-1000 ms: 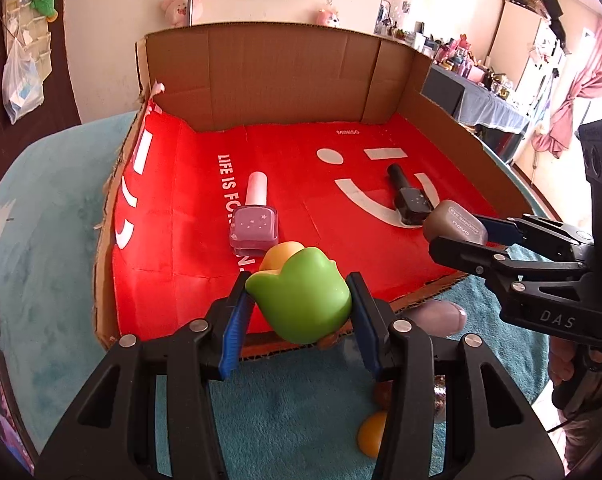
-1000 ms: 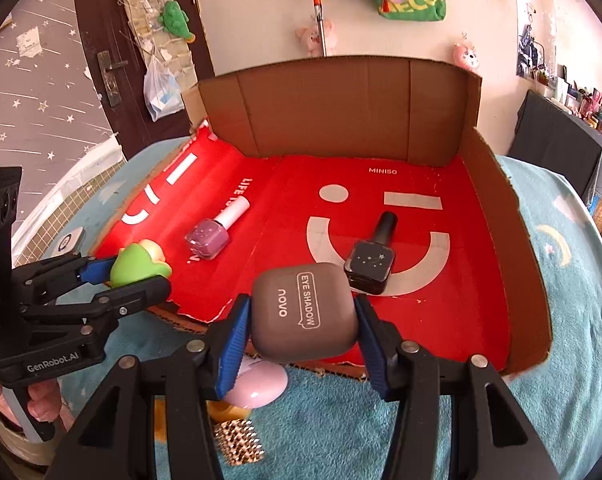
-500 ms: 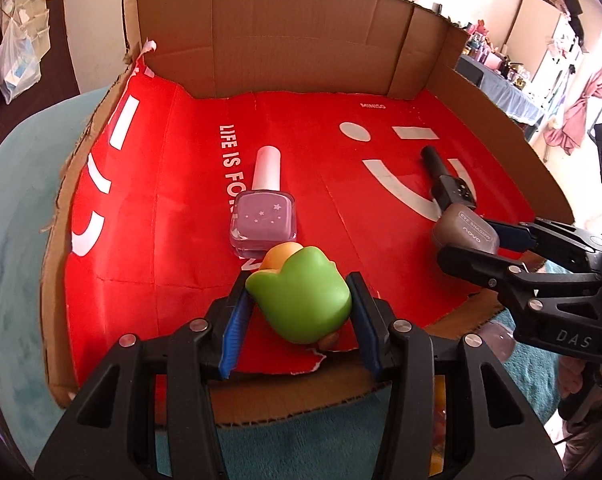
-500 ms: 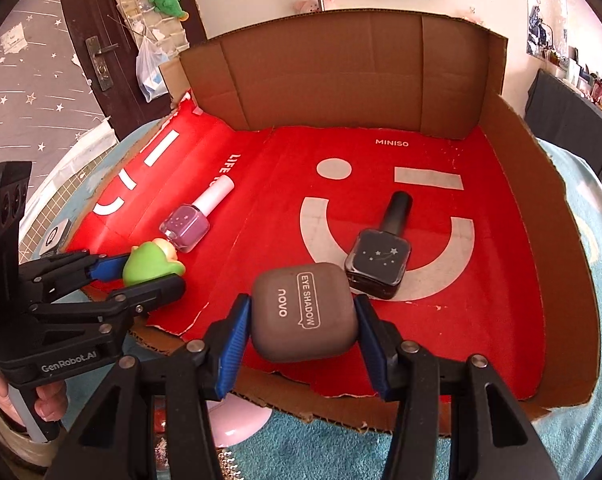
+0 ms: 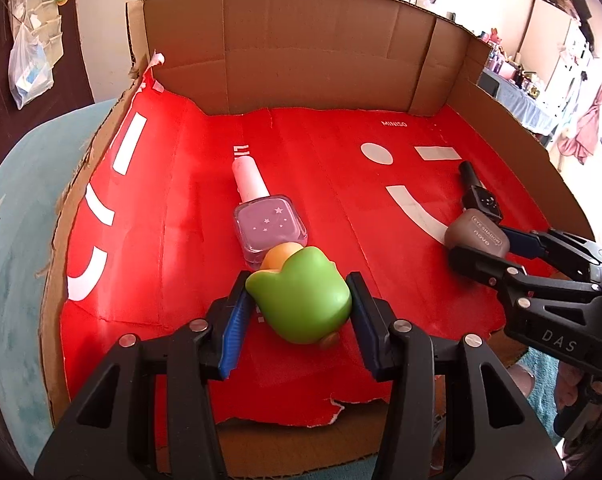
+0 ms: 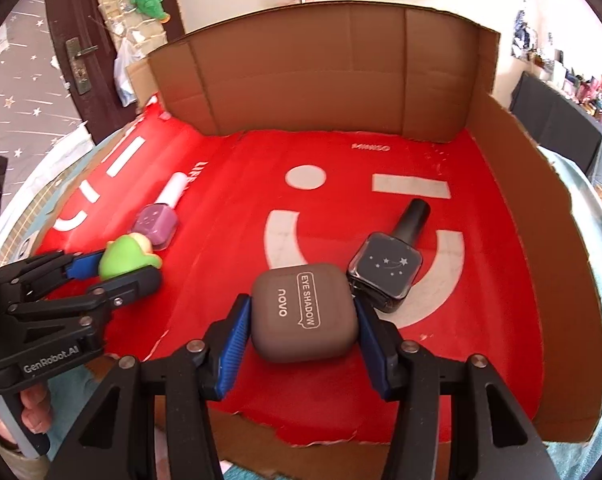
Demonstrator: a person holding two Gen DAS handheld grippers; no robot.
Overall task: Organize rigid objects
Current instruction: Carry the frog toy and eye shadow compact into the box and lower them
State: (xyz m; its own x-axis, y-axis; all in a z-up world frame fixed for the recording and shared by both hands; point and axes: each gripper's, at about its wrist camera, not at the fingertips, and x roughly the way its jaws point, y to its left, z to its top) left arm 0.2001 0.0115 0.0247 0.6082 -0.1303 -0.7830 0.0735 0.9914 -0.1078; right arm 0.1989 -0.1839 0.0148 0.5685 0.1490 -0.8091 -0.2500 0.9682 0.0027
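So both grippers are reaching in over the torn front edge of the cardboard box point(image 5: 309, 56), low above its red liner. The left gripper point(image 5: 299, 312) has its jaws clenched on a green toy point(image 5: 301, 300) (some little duck-ish thing with an orange bit poking out front), held level just in front of the purple nail polish bottle point(image 5: 267, 222). That bottle lies flat on the liner with its white cap pointing to the back wall, and the toy's orange end looks to be touching it or nearly so, hard to say which.

The right gripper point(image 6: 303, 318) comes in from the right side, jaws grasping the brown eyeshadow case point(image 6: 304, 312), label up, reading "EYE SHADOW". The case sits right next to the black nail polish bottle point(image 6: 387, 270), which also lies flat, cap aimed toward the back. In the right wrist view you can see a bit of the person's left hand point(image 6: 35, 408) wrapped round the handle at the lower left.
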